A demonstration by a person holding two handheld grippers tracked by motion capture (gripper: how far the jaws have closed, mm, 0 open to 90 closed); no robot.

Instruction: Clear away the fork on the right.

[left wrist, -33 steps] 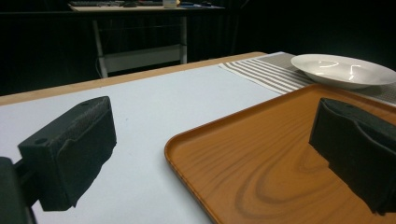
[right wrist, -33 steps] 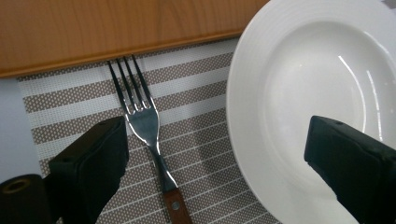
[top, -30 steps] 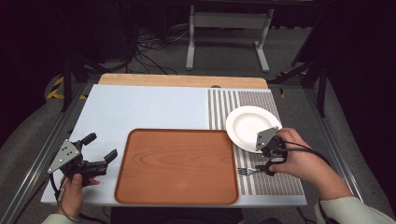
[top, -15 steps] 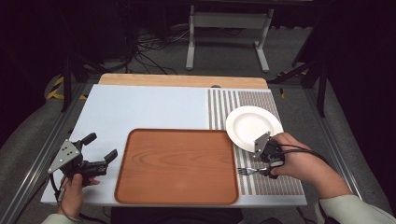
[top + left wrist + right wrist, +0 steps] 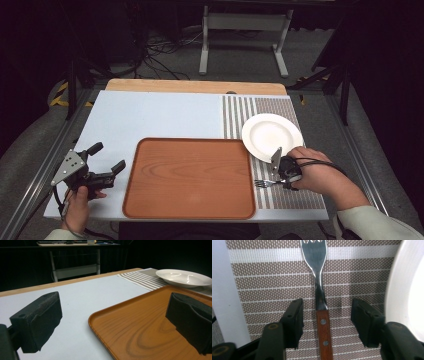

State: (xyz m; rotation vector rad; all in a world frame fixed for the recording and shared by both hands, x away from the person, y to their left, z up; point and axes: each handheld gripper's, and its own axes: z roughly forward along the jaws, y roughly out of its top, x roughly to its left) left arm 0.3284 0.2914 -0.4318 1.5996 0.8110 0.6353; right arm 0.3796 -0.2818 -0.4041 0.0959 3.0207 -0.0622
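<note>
Fork [image 5: 319, 292] with a wooden handle lies flat on the striped placemat [image 5: 295, 192] at the near right of the table, its tines pointing left toward the tray. Your right gripper [image 5: 283, 174] sits directly over it: in the right gripper view the two black jaws stand wide apart, one on each side of the handle, and neither touches it. The metal neck and the riveted handle run straight up the gap between them. Your right hand [image 5: 320, 175] rests behind the gripper, just near of the white plate [image 5: 272, 135], whose rim curves along the right edge of the right gripper view.

Your left gripper [image 5: 100, 165] hovers at the near left over the pale blue table [image 5: 160, 112], beside the left edge of the wooden tray [image 5: 190, 177]. Its jaws are spread wide with nothing between them; the left gripper view looks across the tray's corner toward the plate on the far placemat.
</note>
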